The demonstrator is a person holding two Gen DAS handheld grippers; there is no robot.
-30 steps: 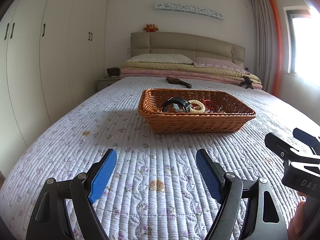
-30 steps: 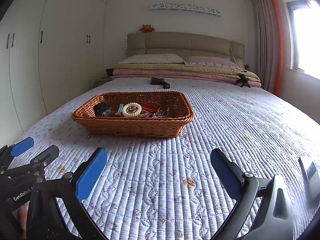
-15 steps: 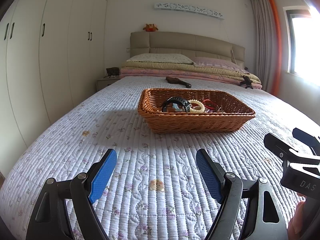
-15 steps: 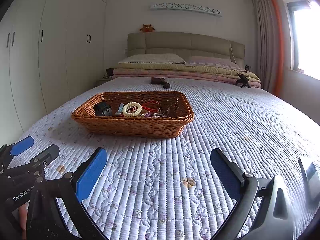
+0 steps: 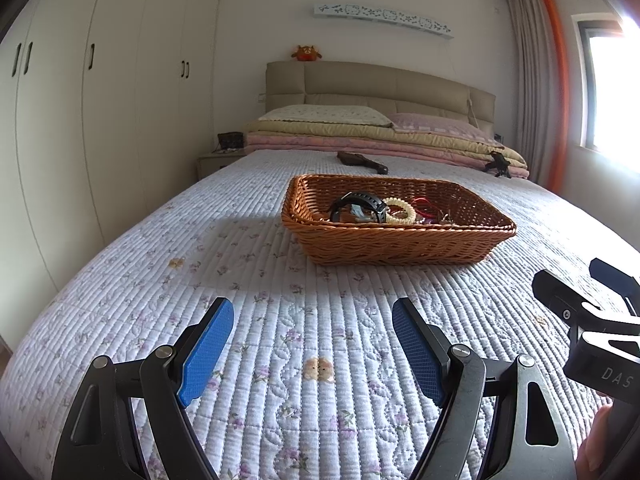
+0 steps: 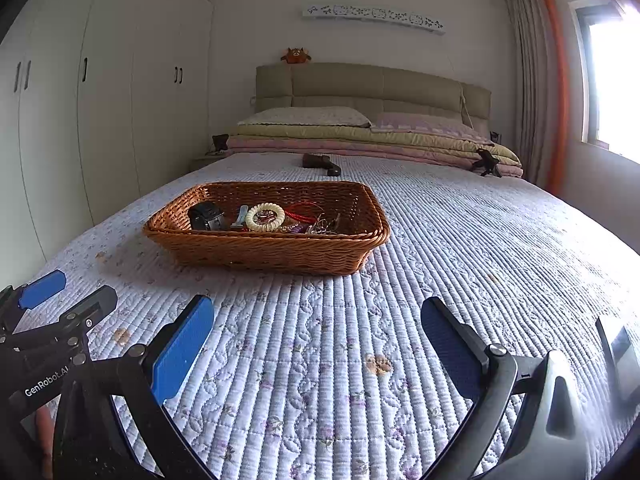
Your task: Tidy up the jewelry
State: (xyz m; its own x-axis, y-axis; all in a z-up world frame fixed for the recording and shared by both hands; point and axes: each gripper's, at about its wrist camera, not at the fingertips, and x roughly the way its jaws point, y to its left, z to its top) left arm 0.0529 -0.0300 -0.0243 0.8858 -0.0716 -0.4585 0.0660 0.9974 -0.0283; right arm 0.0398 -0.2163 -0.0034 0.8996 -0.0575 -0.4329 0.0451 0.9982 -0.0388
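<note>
A brown wicker basket (image 5: pixel 400 240) (image 6: pixel 272 252) sits on the quilted bed some way ahead of both grippers. In it lie a black watch (image 5: pixel 360 205) (image 6: pixel 206 216), a cream beaded bracelet (image 5: pixel 400 210) (image 6: pixel 265 217), a red cord (image 5: pixel 425 205) (image 6: pixel 306 212) and a tangle of small jewelry. My left gripper (image 5: pixel 313 312) hovers low over the quilt, open, with nothing between its blue pads. My right gripper (image 6: pixel 318 312) is beside it, also open and empty. Each gripper shows at the edge of the other's view.
The floral quilt (image 5: pixel 280 340) covers the whole bed. Folded blankets and pillows (image 5: pixel 380 136) are stacked at the headboard. A dark brown object (image 5: pixel 362 161) and a small black tripod (image 5: pixel 498 162) lie beyond the basket. White wardrobes (image 5: pixel 100 100) line the left; a window (image 5: pixel 612 88) is on the right.
</note>
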